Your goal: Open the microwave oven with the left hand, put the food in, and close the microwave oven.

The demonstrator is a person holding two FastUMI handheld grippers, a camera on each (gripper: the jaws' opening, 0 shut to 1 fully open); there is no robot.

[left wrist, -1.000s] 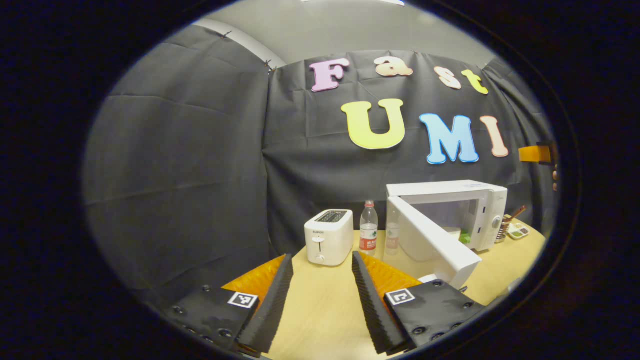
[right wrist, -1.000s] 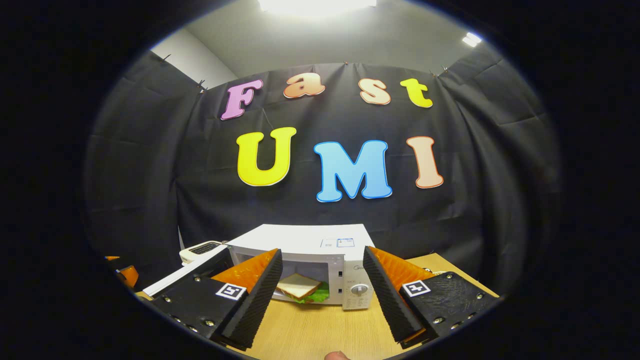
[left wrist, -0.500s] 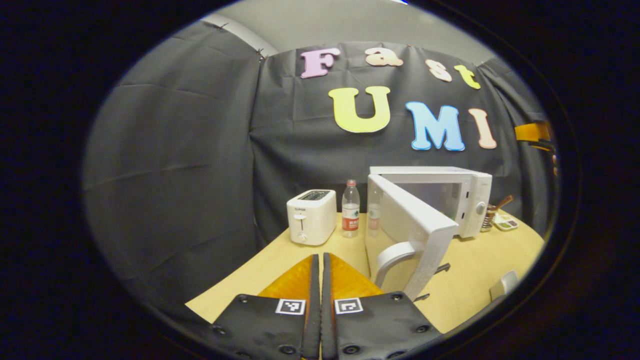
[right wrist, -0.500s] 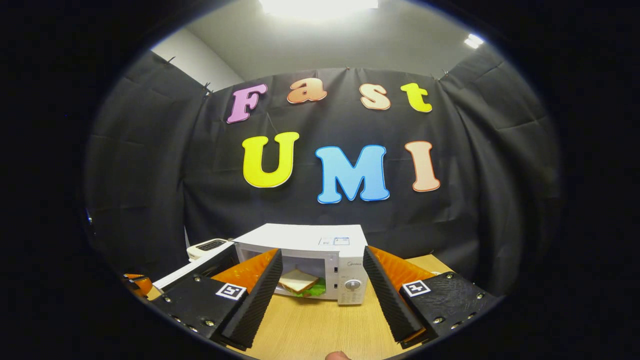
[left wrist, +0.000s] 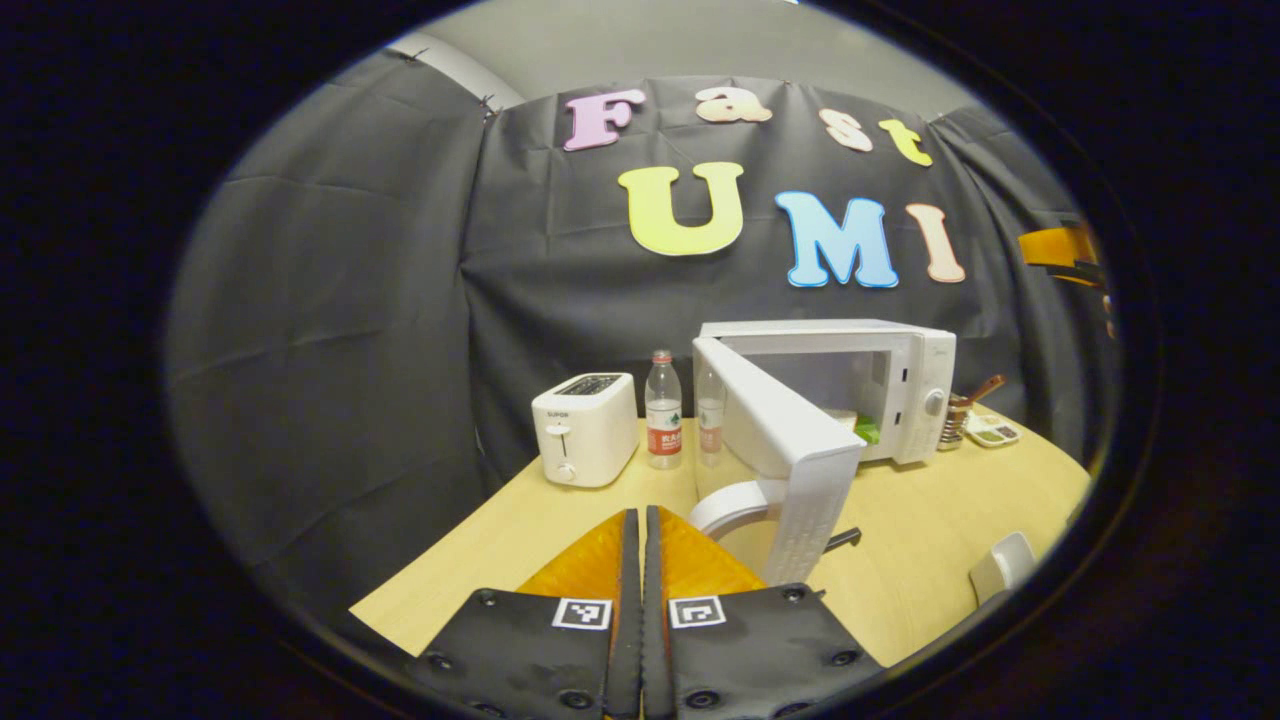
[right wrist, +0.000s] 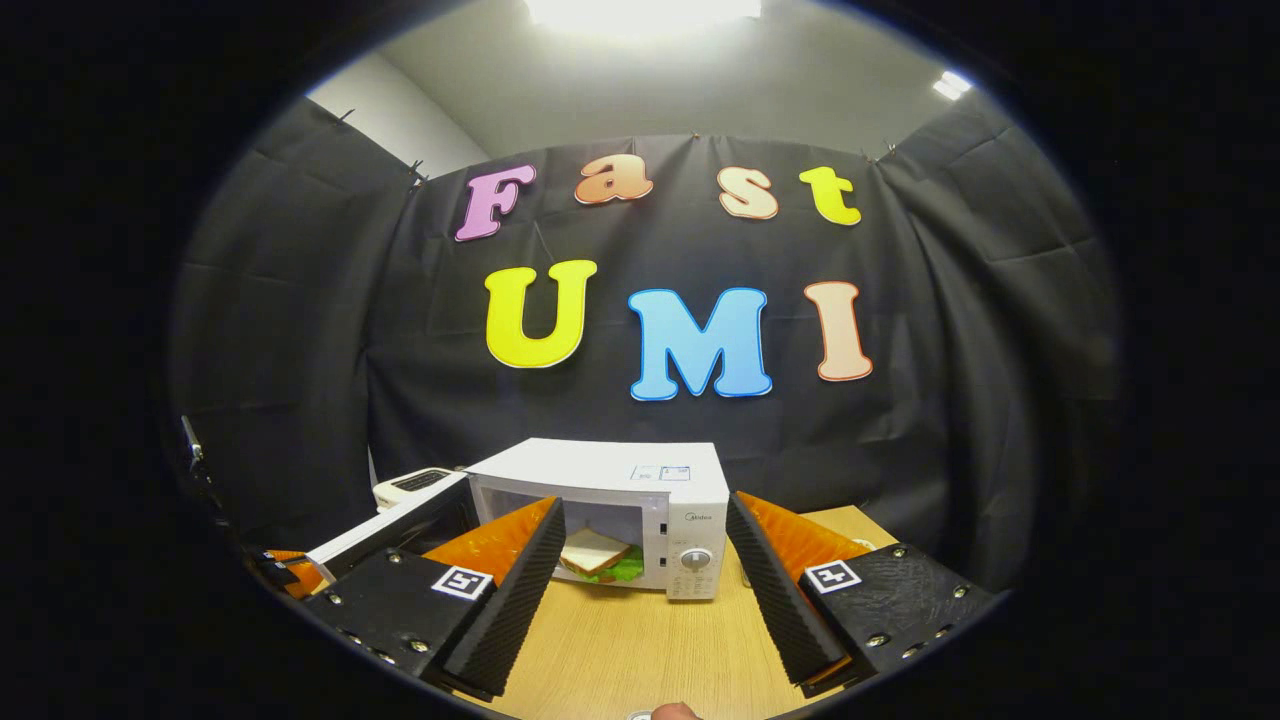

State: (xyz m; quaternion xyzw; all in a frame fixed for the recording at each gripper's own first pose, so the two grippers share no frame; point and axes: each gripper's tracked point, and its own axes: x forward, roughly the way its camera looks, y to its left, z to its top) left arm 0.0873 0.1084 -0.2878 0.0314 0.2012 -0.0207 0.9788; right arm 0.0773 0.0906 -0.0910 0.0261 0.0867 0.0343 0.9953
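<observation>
Tabletop (left wrist: 930,520) below: left tongs (left wrist: 633,560) closed, right tongs (right wrist: 640,560) spread.

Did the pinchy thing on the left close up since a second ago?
Yes. The left gripper fingers were spread apart over the table before; now they are pressed together with nothing between them, near the microwave door.

Left gripper (left wrist: 640,560): two flat black mounting plates with round screw heads along the edges, each plate carrying a small square black-and-white tag near its inner top corner. Wedge-shaped fingers (left wrist: 592,560) rise from the plates. Right gripper (right wrist: 645,575): same build, black plates with screws, one square tag per plate, wedge fingers (right wrist: 510,575) with ribbed, sawtooth inner faces. A fingertip (right wrist: 672,711) at the bottom edge of right gripper view.
</observation>
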